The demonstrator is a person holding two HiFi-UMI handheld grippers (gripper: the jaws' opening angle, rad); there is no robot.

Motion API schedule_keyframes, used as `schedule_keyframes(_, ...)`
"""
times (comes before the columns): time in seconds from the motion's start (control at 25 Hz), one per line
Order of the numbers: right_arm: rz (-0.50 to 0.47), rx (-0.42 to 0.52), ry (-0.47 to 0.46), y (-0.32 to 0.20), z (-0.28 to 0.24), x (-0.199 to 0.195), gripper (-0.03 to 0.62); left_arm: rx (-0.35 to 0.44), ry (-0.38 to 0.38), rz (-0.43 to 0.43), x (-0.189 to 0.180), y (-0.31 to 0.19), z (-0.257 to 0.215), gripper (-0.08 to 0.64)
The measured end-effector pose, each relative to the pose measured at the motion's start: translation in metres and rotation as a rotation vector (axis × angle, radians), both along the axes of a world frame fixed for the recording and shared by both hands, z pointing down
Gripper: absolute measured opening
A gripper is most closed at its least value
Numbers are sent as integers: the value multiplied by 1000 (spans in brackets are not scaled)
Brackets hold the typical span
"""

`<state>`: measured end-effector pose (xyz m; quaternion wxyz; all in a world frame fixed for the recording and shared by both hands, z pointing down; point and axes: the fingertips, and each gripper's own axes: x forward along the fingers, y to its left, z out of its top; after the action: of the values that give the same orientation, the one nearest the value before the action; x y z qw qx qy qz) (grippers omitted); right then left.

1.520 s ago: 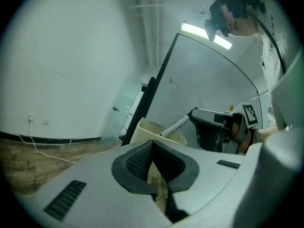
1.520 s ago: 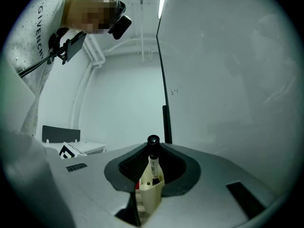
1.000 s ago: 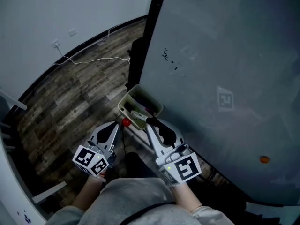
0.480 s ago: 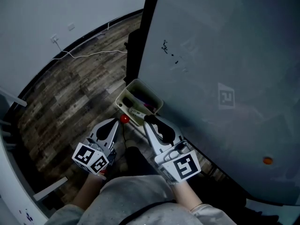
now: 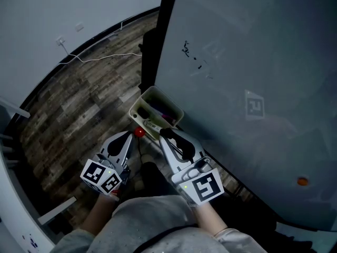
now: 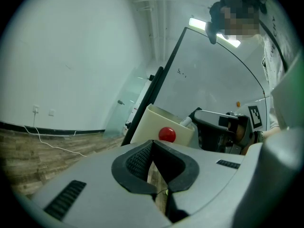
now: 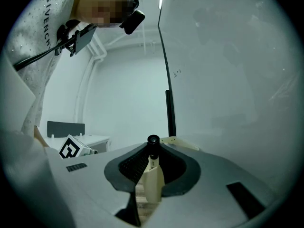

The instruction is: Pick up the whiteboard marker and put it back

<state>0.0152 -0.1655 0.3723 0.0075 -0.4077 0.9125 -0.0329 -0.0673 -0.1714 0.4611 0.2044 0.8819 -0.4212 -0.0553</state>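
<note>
A white whiteboard marker [image 7: 153, 175] with a black cap stands upright between the jaws of my right gripper [image 7: 153, 148], which is shut on it. In the head view my right gripper [image 5: 167, 135] is at the near edge of a cream tray [image 5: 169, 104] fixed at the foot of the whiteboard [image 5: 253, 62]. The tray holds other markers [image 5: 154, 126]. My left gripper [image 5: 128, 137] hangs just left of the tray, near a small red ball [image 5: 139, 132]. Its jaws [image 6: 152, 146] are closed with nothing between them.
The whiteboard's black frame post [image 5: 158, 36] rises behind the tray. A white cable [image 5: 100, 57] runs along the wooden floor by the wall. An orange magnet [image 5: 301, 181] and a square marker [image 5: 254, 107] are on the board.
</note>
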Motion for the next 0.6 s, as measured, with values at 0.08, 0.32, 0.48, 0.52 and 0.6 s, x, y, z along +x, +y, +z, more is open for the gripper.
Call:
schedule_keyframes(0.08, -3, 3, 9, 1, 1, -1, 77, -3, 7, -3, 0, 0, 0, 15)
schedule_keyframes(0.32, -7, 1, 25, 2, 5, -1, 77, -3, 9, -2, 3, -1, 1, 15)
schedule_keyframes(0.48, -7, 0, 27, 2, 5, -1, 77, -8, 8, -4, 2, 1, 2, 15)
schedule_keyframes(0.52, -8, 0, 27, 2, 5, -1, 77, -9, 7, -4, 2, 1, 3, 15)
schedule_keyframes(0.6, -7, -2, 25, 2, 6, 0, 77, -11, 6, -4, 2, 1, 4, 15)
